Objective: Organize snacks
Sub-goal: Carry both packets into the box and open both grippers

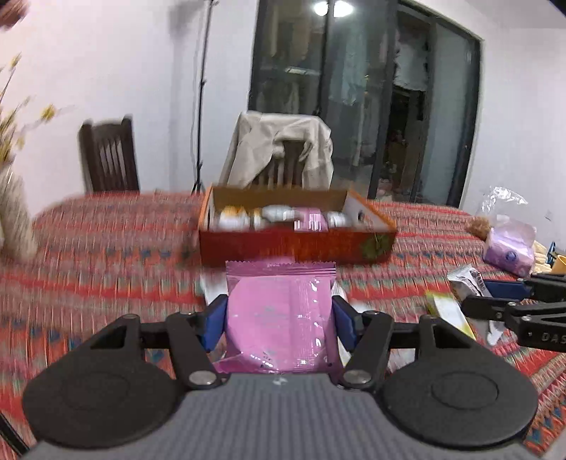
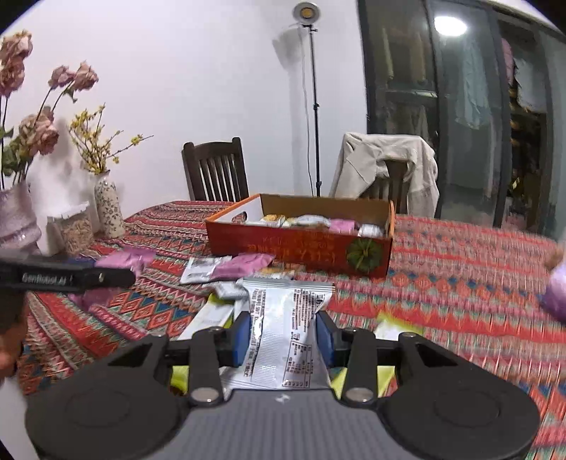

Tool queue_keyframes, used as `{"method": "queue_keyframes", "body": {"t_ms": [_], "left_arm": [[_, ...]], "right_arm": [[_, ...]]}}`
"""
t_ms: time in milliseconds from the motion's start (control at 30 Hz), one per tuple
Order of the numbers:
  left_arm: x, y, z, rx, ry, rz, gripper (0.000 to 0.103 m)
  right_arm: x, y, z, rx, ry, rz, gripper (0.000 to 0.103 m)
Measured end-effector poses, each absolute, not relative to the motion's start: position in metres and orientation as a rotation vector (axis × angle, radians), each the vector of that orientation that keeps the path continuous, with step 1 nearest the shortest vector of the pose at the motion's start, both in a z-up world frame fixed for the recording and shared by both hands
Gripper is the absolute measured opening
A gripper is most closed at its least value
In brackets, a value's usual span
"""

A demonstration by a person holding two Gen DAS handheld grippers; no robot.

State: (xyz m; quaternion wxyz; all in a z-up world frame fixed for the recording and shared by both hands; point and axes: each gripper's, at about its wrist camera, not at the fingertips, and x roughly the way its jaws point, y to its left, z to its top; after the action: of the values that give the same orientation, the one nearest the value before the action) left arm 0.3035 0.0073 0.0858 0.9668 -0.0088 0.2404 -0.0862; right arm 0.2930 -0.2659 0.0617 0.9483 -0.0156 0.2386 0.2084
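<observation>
Fingers [image 1: 216,320] of both grippers pinch snack packets [image 1: 279,311].

Light: you get bright lamp [image 2: 306,10] glow, glare on glass door [image 1: 353,88].
Blur: your tablecloth [image 1: 88,254] smears left; right view blurs far right.
Edges: fisheye bend, dark corners.

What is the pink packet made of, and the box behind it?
The pink packet looks like thin shiny plastic film: glare streaks, crimped zigzag top edge. The box looks like cardboard: plain brown matte inside, printed orange-red outside, folded flaps.
</observation>
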Motion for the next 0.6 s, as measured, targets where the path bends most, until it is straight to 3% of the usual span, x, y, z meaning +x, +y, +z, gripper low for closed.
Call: {"method": "queue_keyframes", "body": {"t_ms": [300, 600], "left_arm": [[0.462, 0.023, 0.126, -0.031, 0.466, -0.228, 0.063], [0.592, 0.027, 0.072, 0.021, 0.613, -0.137, 0.063]], "right_arm": [[0.431, -0.229, 0.114, -0.078, 0.453, 0.537, 0.038], [0.589, -0.167, 0.089, -0.111, 0.624, 0.554, 0.038]]}}
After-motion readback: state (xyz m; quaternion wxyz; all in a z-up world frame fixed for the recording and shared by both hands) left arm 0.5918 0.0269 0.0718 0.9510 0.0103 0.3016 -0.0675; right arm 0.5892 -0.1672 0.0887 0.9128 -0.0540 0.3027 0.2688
